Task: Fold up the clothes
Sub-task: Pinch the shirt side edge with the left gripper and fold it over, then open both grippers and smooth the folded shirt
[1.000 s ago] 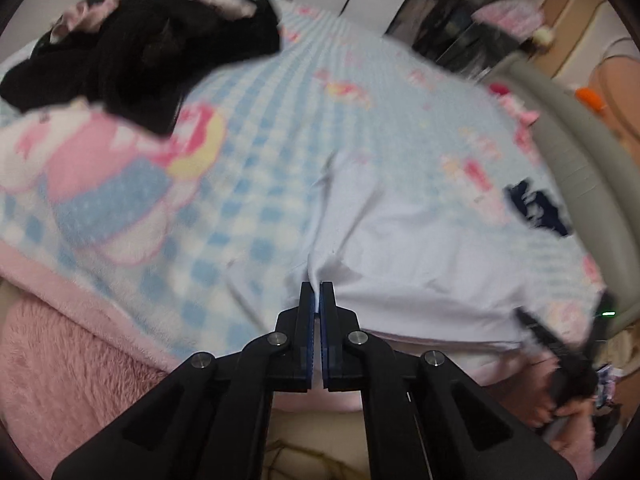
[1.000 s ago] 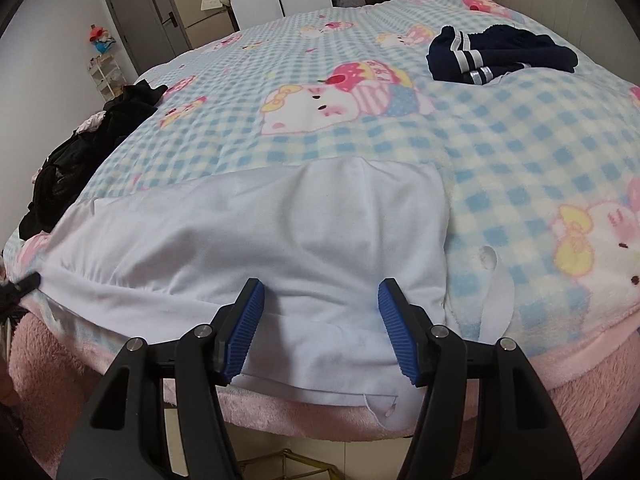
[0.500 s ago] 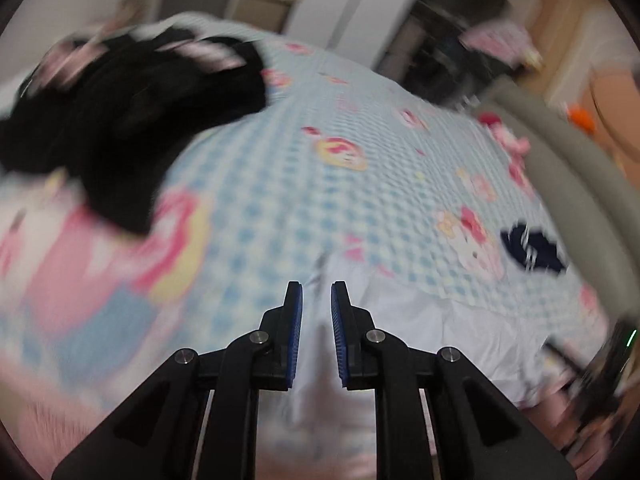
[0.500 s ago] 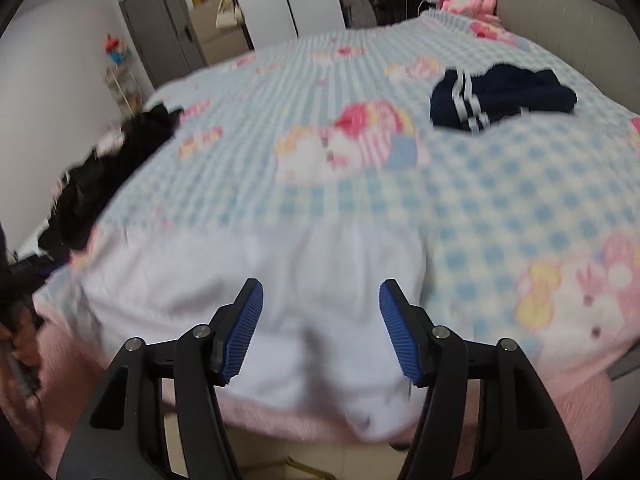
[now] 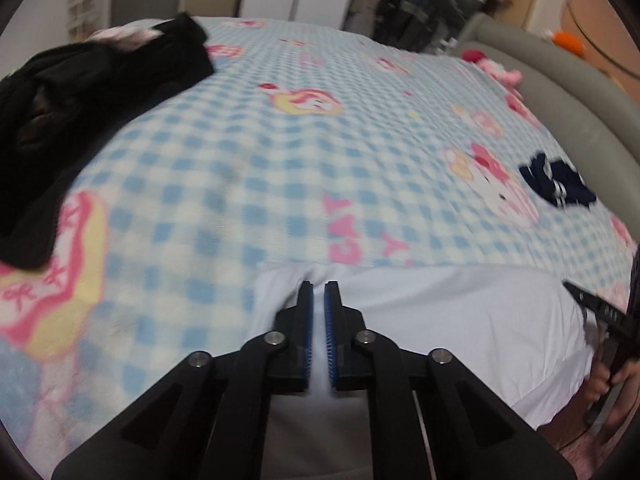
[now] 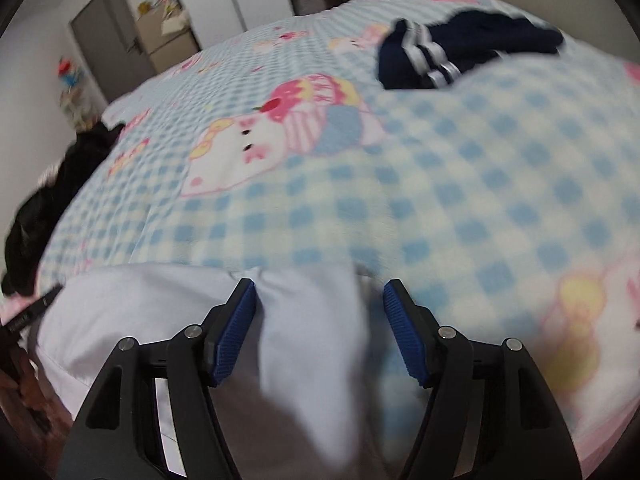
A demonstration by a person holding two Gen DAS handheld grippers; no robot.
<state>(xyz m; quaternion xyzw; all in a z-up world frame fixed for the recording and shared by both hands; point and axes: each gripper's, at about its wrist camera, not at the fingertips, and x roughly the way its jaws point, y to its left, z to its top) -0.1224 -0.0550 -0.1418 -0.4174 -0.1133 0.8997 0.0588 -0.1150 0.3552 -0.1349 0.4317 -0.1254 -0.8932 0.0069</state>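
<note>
**Both grippers at the near edge of a white garment on the bed**

A white garment (image 5: 460, 320) lies flat along the near edge of a blue-checked blanket (image 5: 280, 152) printed with pink cartoon figures. The left gripper (image 5: 319, 292) sits over the garment's left corner with its jaws pressed almost together, a strip of the white cloth pinched between the blue pads. The right gripper (image 6: 320, 292) is at the garment's right end (image 6: 312, 320) with its jaws spread wide; a raised fold of white cloth lies between them, touching the left pad only. A pile of black clothes (image 5: 80, 92) lies at the far left of the bed. A dark blue garment with white stripes (image 6: 460, 52) lies well apart, far to the right. Both views are blurred.
</note>
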